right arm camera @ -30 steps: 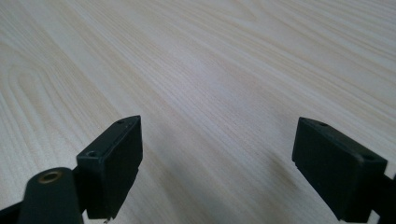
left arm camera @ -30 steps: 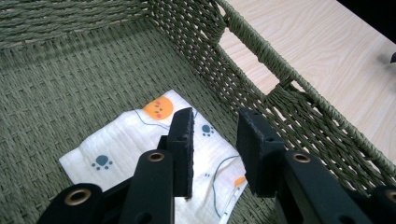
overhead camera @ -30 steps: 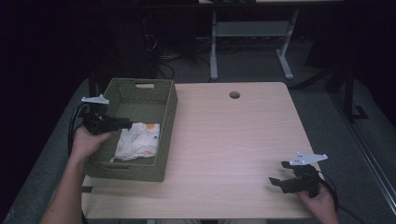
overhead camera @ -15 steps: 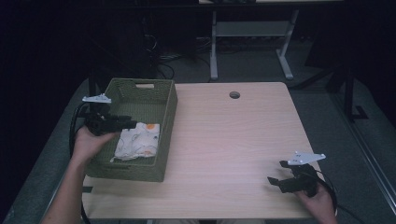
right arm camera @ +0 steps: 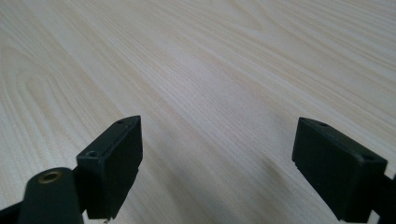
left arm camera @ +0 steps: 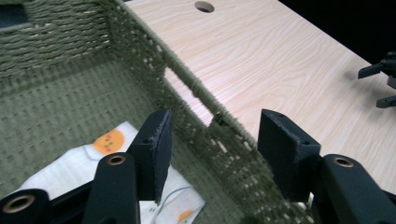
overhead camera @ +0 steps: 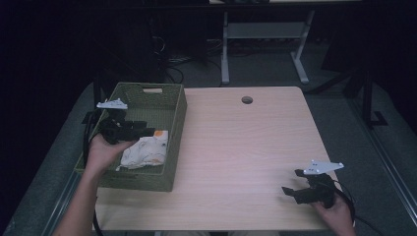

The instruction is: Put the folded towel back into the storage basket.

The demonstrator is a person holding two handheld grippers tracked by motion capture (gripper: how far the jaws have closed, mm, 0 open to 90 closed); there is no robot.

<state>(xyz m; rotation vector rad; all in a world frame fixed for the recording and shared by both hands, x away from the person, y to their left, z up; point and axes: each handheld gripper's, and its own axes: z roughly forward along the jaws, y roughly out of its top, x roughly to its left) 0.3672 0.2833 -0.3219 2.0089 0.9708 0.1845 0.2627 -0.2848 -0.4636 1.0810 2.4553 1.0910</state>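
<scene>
A green woven basket (overhead camera: 175,115) stands on the left part of the light wooden table (overhead camera: 246,147). A white cloth with orange spots (overhead camera: 145,152) lies crumpled on its floor. My left gripper (overhead camera: 147,132) hovers over the basket's near-left part, pointing right. Its jaws have just been opening and stand apart with nothing between them. In the left gripper view the cloth (left arm camera: 79,161) lies below the left gripper (left arm camera: 212,135), beside the basket's rim (left arm camera: 187,79). My right gripper (overhead camera: 291,183) rests open near the table's front right corner. In the right gripper view the right gripper (right arm camera: 217,154) faces bare wood.
A round cable hole (overhead camera: 247,100) sits near the table's far edge. Dark floor, cables and a grey stand's legs (overhead camera: 226,54) lie beyond the table. The other hand's gripper (left arm camera: 383,84) shows far off in the left gripper view.
The left gripper has shifted a little to the right above the basket and its jaws have spread. The cloth still lies in the basket. The right hand has not moved.
</scene>
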